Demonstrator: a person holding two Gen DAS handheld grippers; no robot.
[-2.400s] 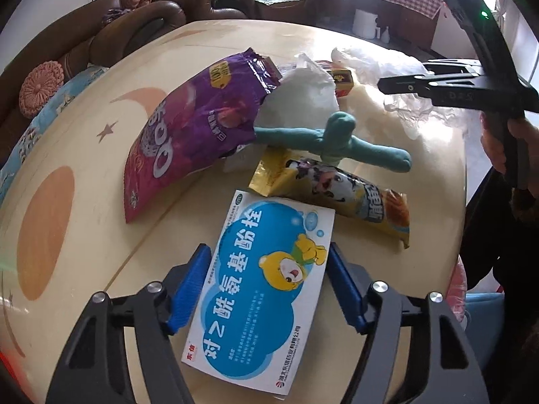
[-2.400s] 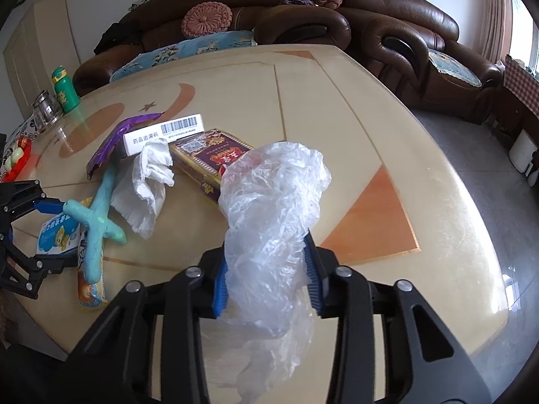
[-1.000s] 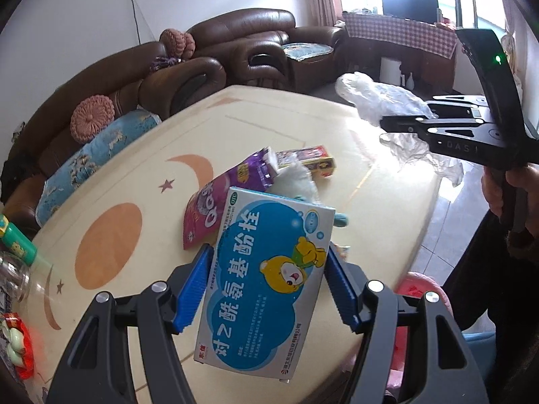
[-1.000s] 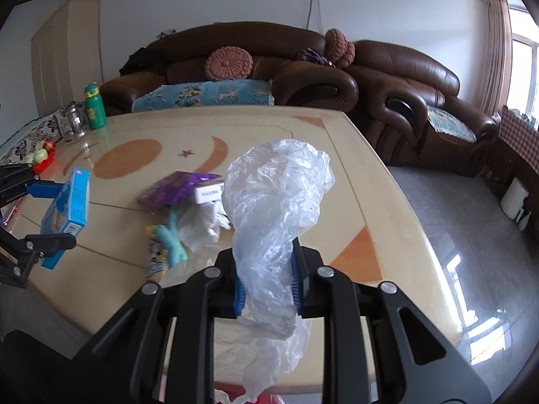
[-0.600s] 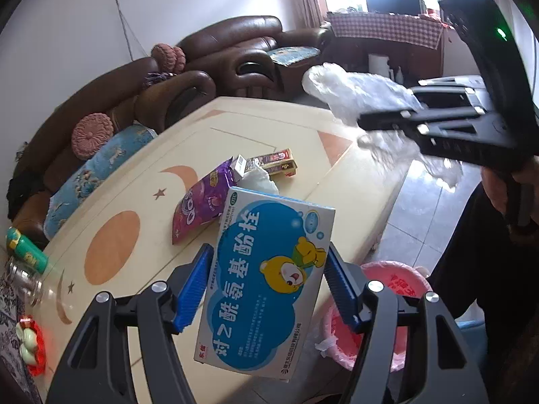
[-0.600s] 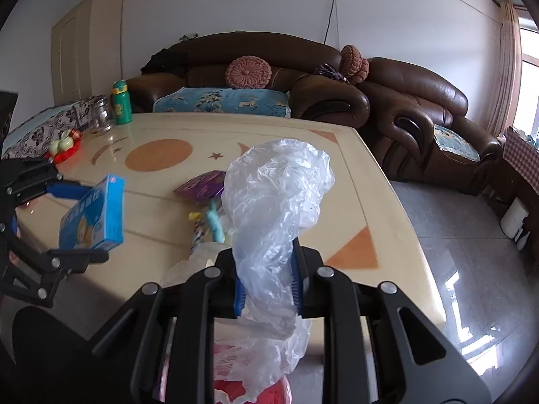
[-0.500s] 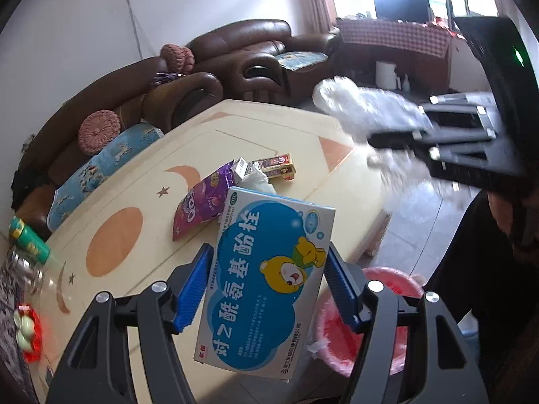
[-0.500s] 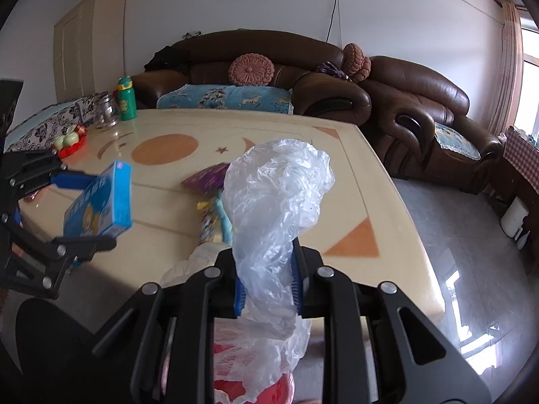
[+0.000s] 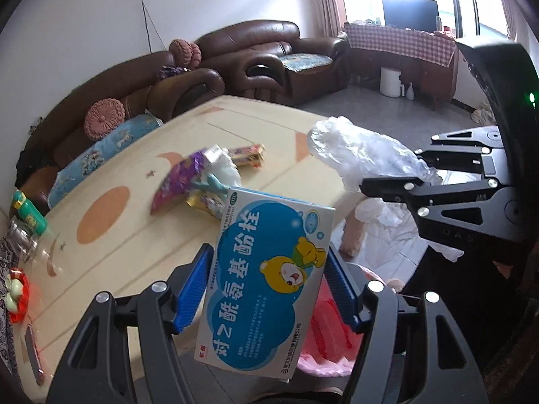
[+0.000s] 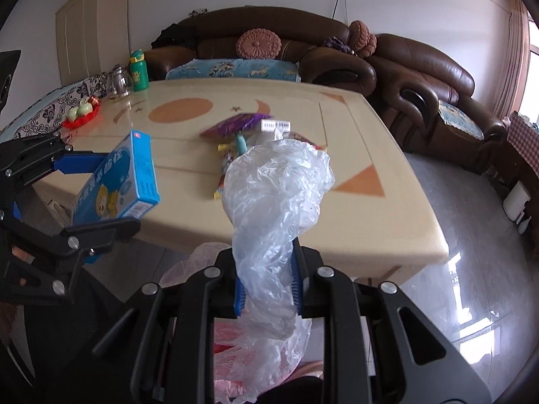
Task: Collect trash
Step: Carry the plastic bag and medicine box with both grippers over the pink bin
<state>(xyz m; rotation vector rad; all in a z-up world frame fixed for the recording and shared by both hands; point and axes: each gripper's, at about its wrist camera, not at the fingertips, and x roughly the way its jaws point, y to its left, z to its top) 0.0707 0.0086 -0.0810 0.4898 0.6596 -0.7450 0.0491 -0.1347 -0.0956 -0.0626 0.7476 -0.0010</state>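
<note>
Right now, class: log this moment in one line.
left gripper: shut on blue box | right gripper: shut on plastic bag | pink bin: below

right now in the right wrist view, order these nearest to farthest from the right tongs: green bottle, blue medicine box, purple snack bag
1. blue medicine box, left, held off the table edge
2. purple snack bag, mid-table
3. green bottle, far left corner

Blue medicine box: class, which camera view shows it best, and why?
The left wrist view: the blue medicine box shows its whole printed front, clamped in the left tongs. The right wrist view shows it smaller, angled, mostly top and end.
</note>
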